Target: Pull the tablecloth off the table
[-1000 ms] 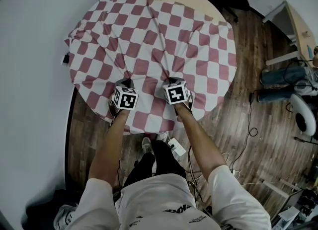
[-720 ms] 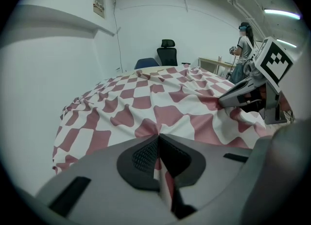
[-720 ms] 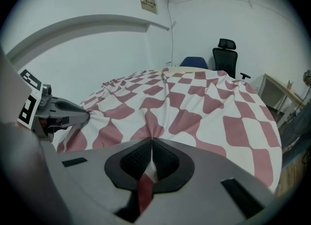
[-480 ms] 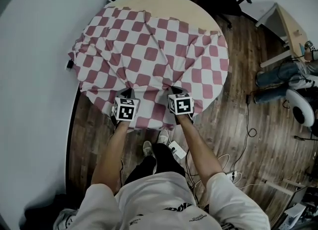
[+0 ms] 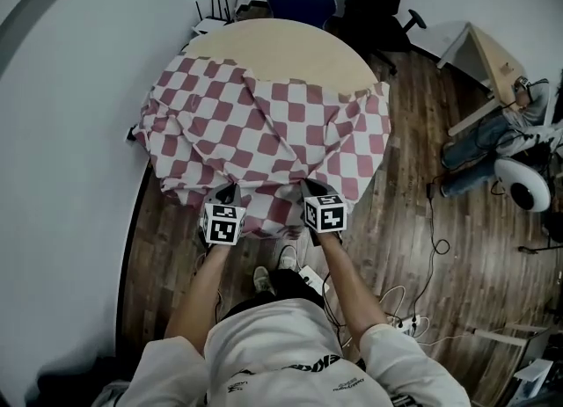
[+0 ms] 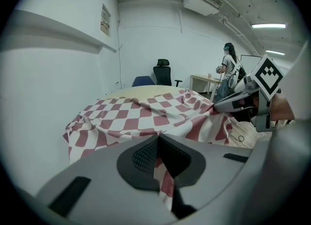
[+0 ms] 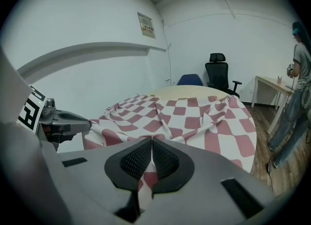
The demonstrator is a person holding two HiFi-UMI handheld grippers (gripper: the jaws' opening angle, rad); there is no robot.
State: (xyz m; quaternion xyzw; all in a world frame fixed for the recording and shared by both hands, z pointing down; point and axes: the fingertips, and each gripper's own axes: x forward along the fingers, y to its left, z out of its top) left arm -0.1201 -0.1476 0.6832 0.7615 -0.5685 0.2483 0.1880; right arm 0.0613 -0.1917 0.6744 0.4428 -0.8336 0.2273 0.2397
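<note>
Wall [image 5: 62, 133] runs close on the left, and the checked tablecloth [image 5: 281, 128] is rumpled on that side of the round table [image 5: 286, 45]. Left gripper [image 5: 230, 194]: jaws clamped on a pinch of the near hem, fabric squeezed btw the pads. Creases fan from that pinch back across the top, so the cloth looks taut under pull. It covers approx the near two-thirds of the table; the far arc is bare wood and the front edge hangs off toward the person. Right gripper [image 5: 310, 187]: same story, jaws closed on hem just beside the left. Two grips spaced apart prob. keep the drag even, w/o twisting. Job looks partway done. Further right, wood floor w/ cables and a desk [image 5: 493, 49], well apart.
</note>
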